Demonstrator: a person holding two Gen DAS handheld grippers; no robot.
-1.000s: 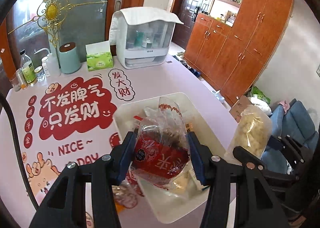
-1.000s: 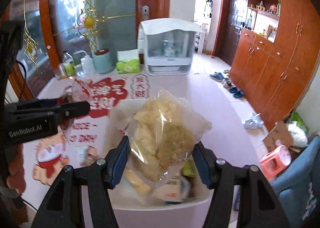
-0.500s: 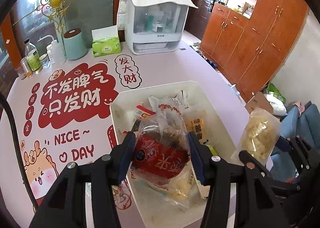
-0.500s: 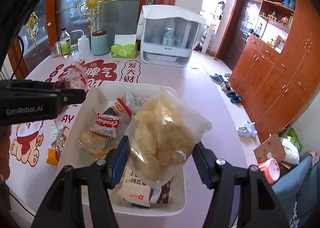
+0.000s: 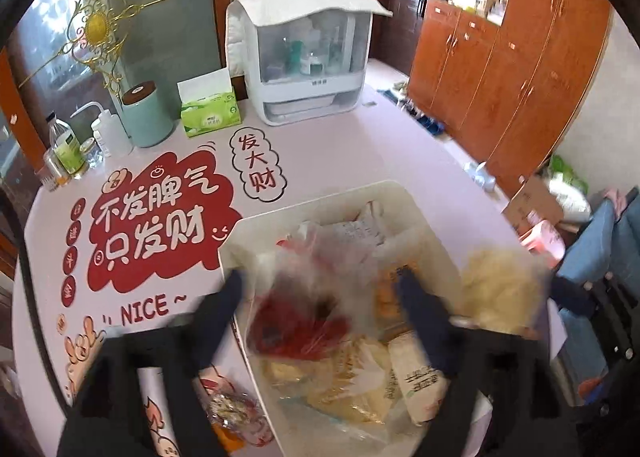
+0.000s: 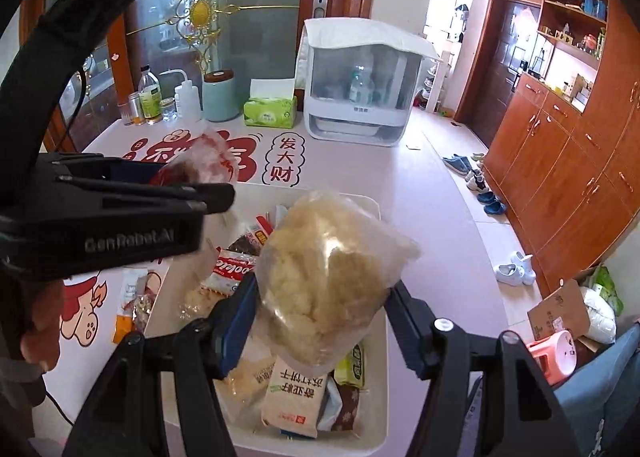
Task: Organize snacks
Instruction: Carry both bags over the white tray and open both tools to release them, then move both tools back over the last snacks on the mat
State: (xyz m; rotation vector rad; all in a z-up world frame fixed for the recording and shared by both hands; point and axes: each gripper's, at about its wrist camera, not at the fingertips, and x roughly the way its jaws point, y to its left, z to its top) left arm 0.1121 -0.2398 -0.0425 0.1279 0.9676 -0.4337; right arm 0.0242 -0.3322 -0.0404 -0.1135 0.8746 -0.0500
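While both bags are being dropped into the white bin (image 6: pixel 376 433), the red snack bag (image 5: pixel 296 321) is seen between the just-widened left gripper (image 5: pixel 320 289), and the pale puffed-snack bag (image 6: pixel 328 277) over the bin in the opening right gripper (image 6: pixel 320 297), whose pads appear clear; withdrawal is called for next.

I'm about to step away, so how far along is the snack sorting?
Done: most snacks sit in the white bin. In hand: both claws have just been opening over it, the left claw dropping a red-labelled bag, the right claw around a puffed-snack bag. Left: packets beside the bin.
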